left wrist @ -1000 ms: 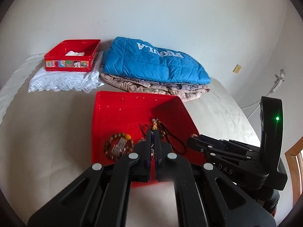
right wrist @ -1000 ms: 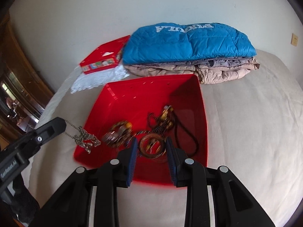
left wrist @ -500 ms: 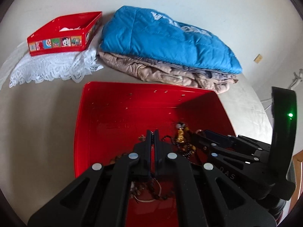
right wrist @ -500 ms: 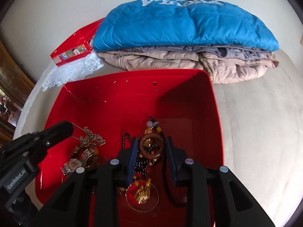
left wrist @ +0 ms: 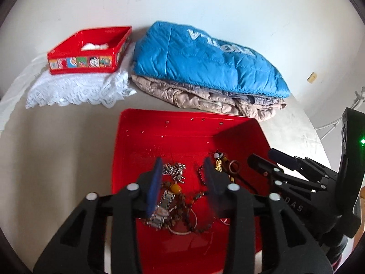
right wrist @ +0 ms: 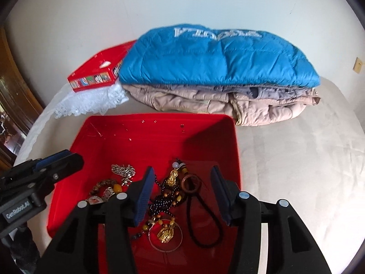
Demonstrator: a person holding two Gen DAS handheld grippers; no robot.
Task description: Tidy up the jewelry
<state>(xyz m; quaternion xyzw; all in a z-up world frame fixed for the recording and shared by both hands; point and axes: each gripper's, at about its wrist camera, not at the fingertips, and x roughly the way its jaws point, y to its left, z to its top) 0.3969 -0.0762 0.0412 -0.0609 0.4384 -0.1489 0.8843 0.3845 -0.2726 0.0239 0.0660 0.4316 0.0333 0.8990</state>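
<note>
A big red tray (left wrist: 173, 132) (right wrist: 141, 134) lies on the bed with jewelry in it. A silver chain (left wrist: 174, 169) (right wrist: 124, 170) lies in the tray between a bead bracelet with a watch (left wrist: 165, 202) (right wrist: 105, 188) and a wooden ring on a black cord (right wrist: 190, 183) (left wrist: 233, 166). Dark beads with gold pendants (right wrist: 168, 203) lie in the middle. My left gripper (left wrist: 182, 178) is open and empty above the chain and watch. My right gripper (right wrist: 182, 191) is open and empty, its fingers either side of the wooden ring and beads.
A small red box (left wrist: 91, 50) (right wrist: 98, 70) stands on a white lace cloth (left wrist: 75, 89) at the back left. Folded blue and beige jackets (left wrist: 205, 68) (right wrist: 216, 68) lie behind the tray against the white wall. Wooden furniture (right wrist: 11, 80) stands at far left.
Both grippers have opened over the tray. The left let go of the silver chain and the right let go of the wooden ring; both now lie in the tray.
</note>
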